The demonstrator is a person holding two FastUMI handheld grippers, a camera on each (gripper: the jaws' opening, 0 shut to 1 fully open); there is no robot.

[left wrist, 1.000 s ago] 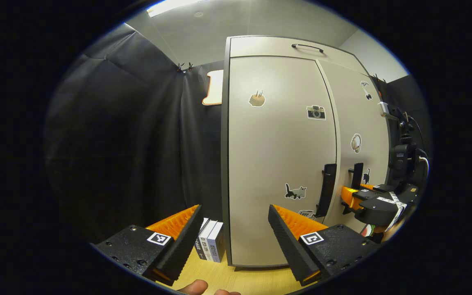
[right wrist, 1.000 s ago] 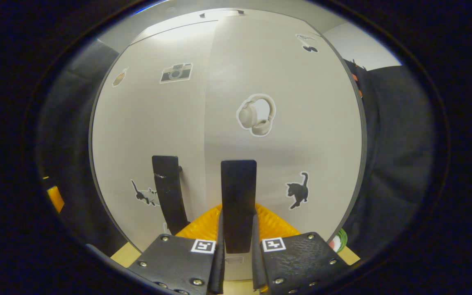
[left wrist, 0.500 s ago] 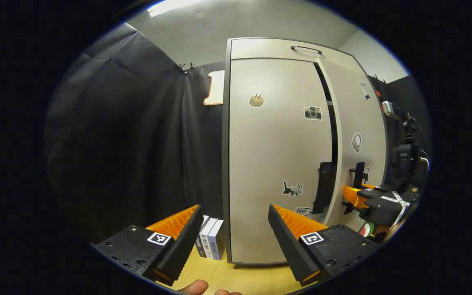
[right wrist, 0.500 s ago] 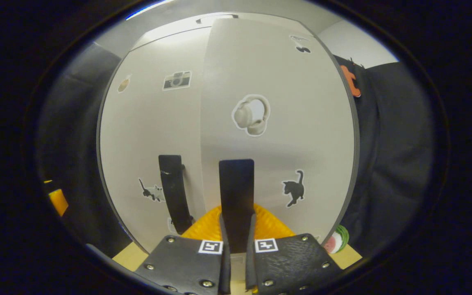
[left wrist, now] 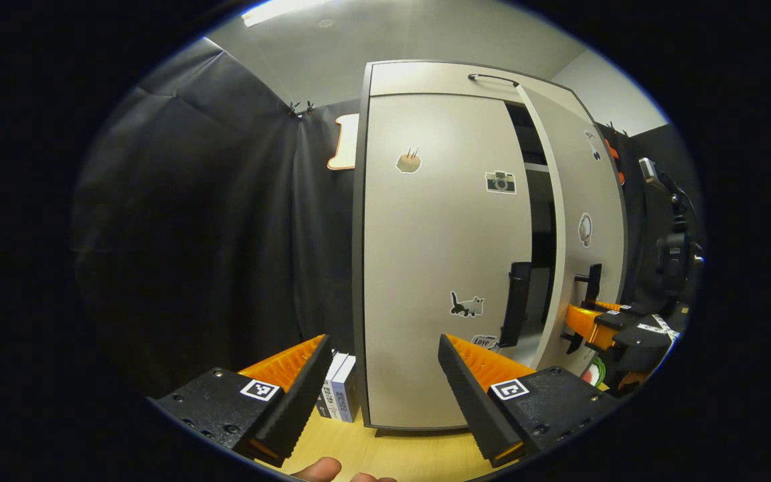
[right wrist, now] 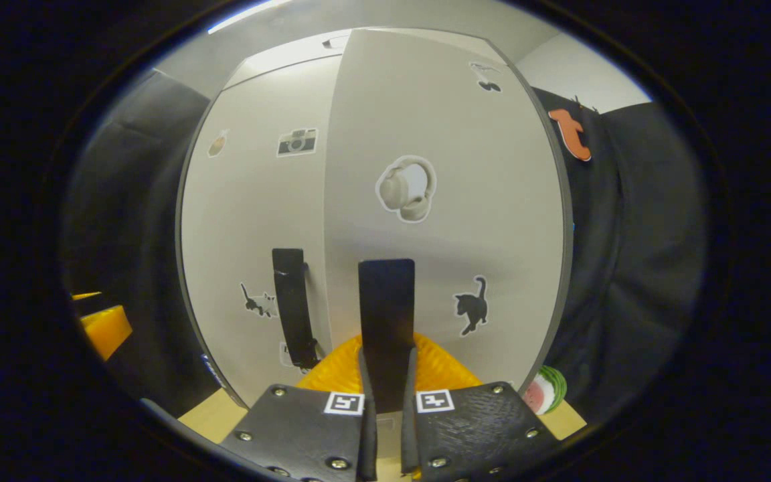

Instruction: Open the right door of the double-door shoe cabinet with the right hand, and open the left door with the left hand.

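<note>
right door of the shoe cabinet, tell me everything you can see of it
The right door is a tall, smooth, pale grey panel with a dark edge. It carries a headphones sticker, a black cat sticker and a small dark one near the top. It stands ajar, with a dark gap beside the shut left door. The right gripper is shut on its black vertical handle.

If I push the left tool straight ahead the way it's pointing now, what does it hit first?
Most likely the flat face of the closed left door of the shoe cabinet, near its left edge, not the left door handle, which sits off to the right of the open left tool. Depth is hard to judge.
</note>
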